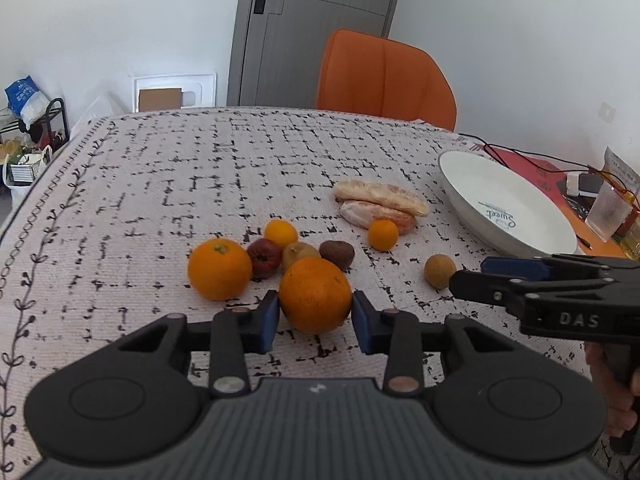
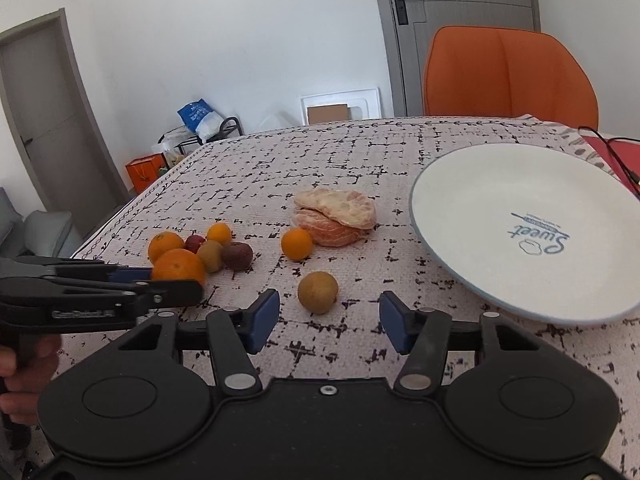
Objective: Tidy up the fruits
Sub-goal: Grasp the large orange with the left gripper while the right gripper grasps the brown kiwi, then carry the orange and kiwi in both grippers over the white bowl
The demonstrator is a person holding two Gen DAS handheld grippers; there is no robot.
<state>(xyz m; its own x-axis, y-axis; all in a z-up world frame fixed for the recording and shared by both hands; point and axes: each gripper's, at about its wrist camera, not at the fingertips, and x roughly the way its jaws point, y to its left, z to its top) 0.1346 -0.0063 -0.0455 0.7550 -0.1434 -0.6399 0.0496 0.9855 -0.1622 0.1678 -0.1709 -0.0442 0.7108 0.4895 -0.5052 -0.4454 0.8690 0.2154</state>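
Observation:
A large orange (image 1: 315, 295) rests on the patterned tablecloth (image 1: 160, 184), and my left gripper (image 1: 315, 312) is shut on it, a blue pad against each side. Behind it huddle a second large orange (image 1: 219, 269), a red fruit (image 1: 264, 258), a small orange (image 1: 281, 233), a green-brown fruit (image 1: 298, 254) and a dark brown fruit (image 1: 337, 255). My right gripper (image 2: 329, 310) stands open. A round brown fruit (image 2: 318, 292) sits just ahead between its fingers, untouched. Farther back lie a small orange (image 2: 296, 244) and peeled pomelo pieces (image 2: 336, 218).
An empty white plate (image 2: 480, 220) with blue lettering lies to the right of the fruit. An orange chair (image 1: 384, 76) stands at the table's far edge. Cables, a plastic cup (image 1: 608, 210) and small items crowd the right end of the table.

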